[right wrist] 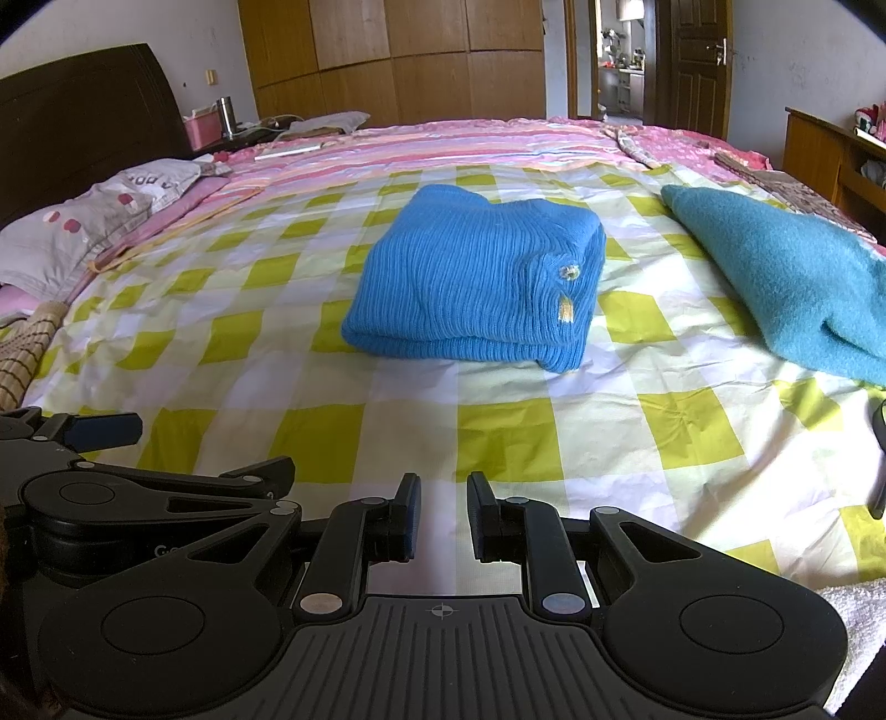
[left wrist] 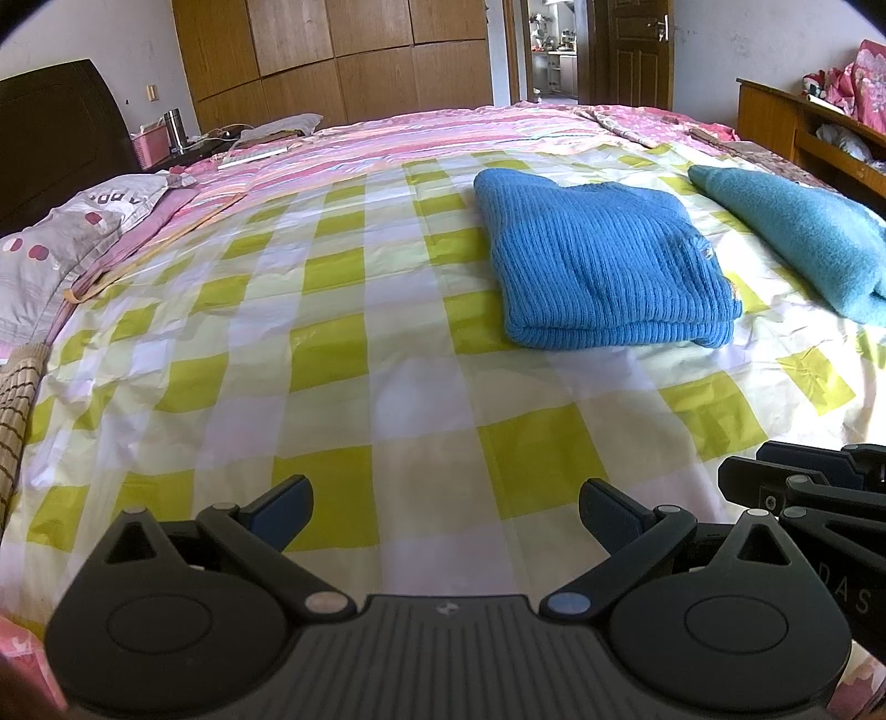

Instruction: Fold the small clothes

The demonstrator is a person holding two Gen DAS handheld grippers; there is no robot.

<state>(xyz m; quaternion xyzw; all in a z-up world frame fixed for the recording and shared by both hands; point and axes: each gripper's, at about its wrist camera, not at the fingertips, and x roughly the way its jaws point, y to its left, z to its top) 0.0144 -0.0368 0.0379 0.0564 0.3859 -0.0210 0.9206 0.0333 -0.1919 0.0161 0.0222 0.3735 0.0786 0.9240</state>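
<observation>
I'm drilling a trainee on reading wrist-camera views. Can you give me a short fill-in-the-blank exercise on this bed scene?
1. The blue ribbed sweater lies ____ on the checked sheet.
2. The right gripper holds ____ between its jaws.
3. Of the two grippers, the left gripper has the ____ gap between its jaws.
4. The teal garment lies to the ____ of the sweater.

Missing words: folded; nothing; wider; right

Both wrist cams sat low over the bed's near edge, angled down across the checked sheet (left wrist: pixel 354 387) toward the wardrobe (right wrist: pixel 398 50). Side by side, they shared the folded blue sweater (right wrist: pixel 476 282).
</observation>
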